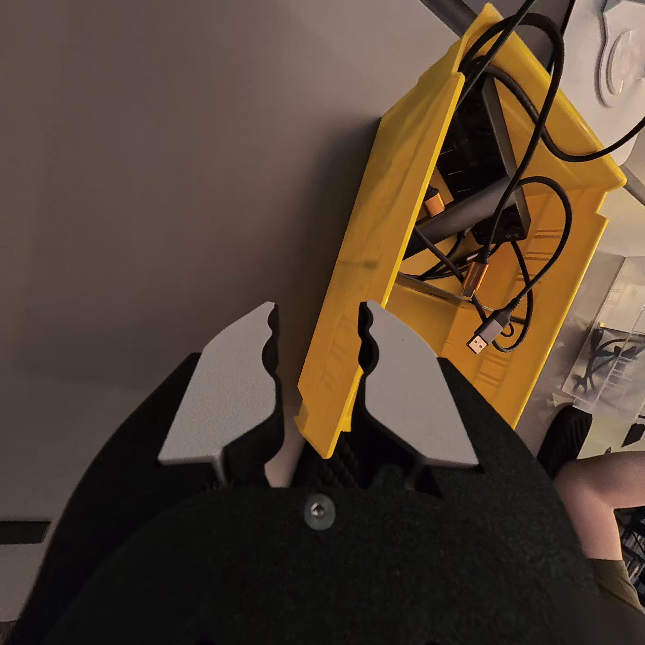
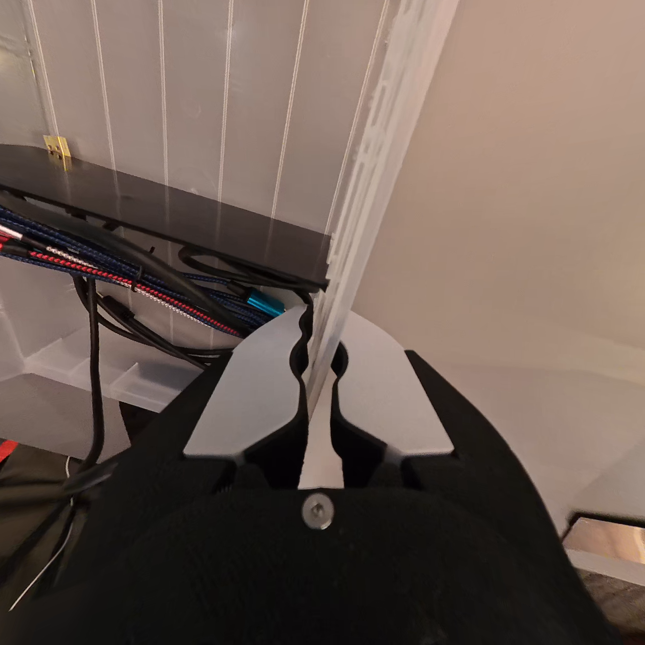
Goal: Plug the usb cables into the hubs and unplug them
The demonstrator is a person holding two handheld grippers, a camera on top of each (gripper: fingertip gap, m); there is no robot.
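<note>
- The yellow plastic bin [image 1: 391, 244], smooth with ribbed moulding on its floor, held a tangle of black cables [image 1: 544, 104], grey slab-shaped USB hubs [image 1: 502, 146] and loose plugs.
- An orange-sleeved plug [image 1: 472, 277] and a grey USB plug [image 1: 483, 336] with a bare metal tip lay unplugged on the bin floor; a second orange connector [image 1: 434, 204] sat by one hub's end, whether seated could not be told.
- The left gripper [image 1: 318, 307] stood spread, its grey fingers with black wavy pads straddling the bin's near wall without visibly pinching it.
- The clear plastic box [image 2: 244, 122], glossy with thin vertical ribs, contained braided blue, red-and-black and white cables [image 2: 87, 268], smooth black leads and a bright teal metal connector [image 2: 263, 304], under a flat black panel [image 2: 195, 220].
- The right gripper [image 2: 323, 316] was clenched on the clear box's translucent edge wall [image 2: 380, 174], which ran down between its fingers.
- A pale, matte table [image 1: 139, 174] lay under the bin.
</note>
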